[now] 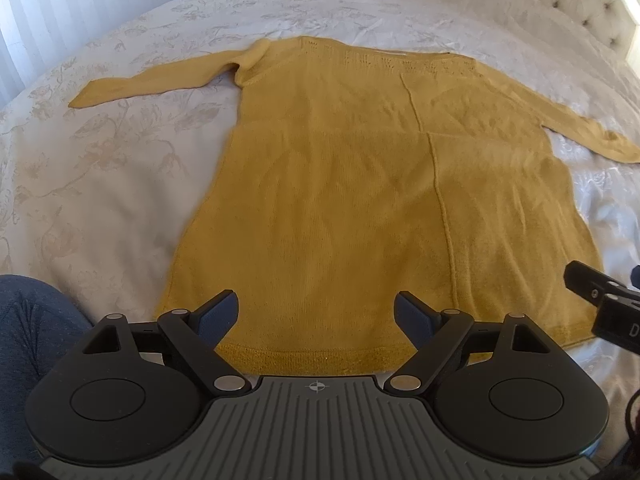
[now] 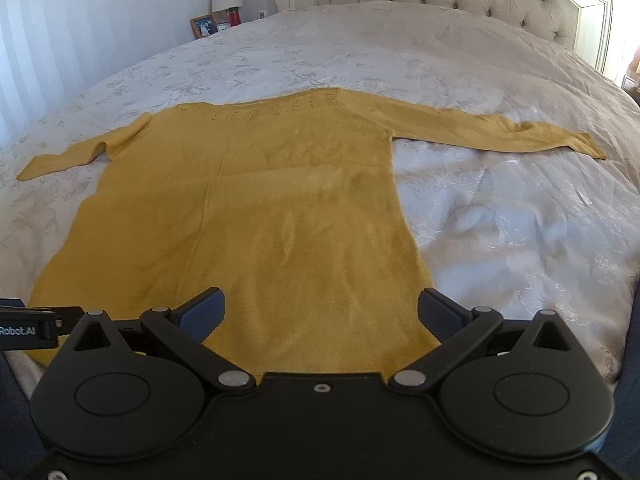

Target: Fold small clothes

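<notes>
"Robot.AI" label [image 2: 18, 331], mustard sweater [image 2: 256, 216]

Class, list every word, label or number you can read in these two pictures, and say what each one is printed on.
"Robot.AI": white letters on the left gripper, at the left edge of the right wrist view.
"D": a cut-off white letter on the right gripper, in the left wrist view.
Picture frame and red bottle: too small to read.

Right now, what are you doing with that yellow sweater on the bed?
A person holds a gripper in each hand above the near hem of the yellow sweater, getting ready to fold it. It lies flat on the white bedspread with both sleeves spread out. The left gripper and right gripper are both open, holding nothing. No fold has been made yet.
</notes>
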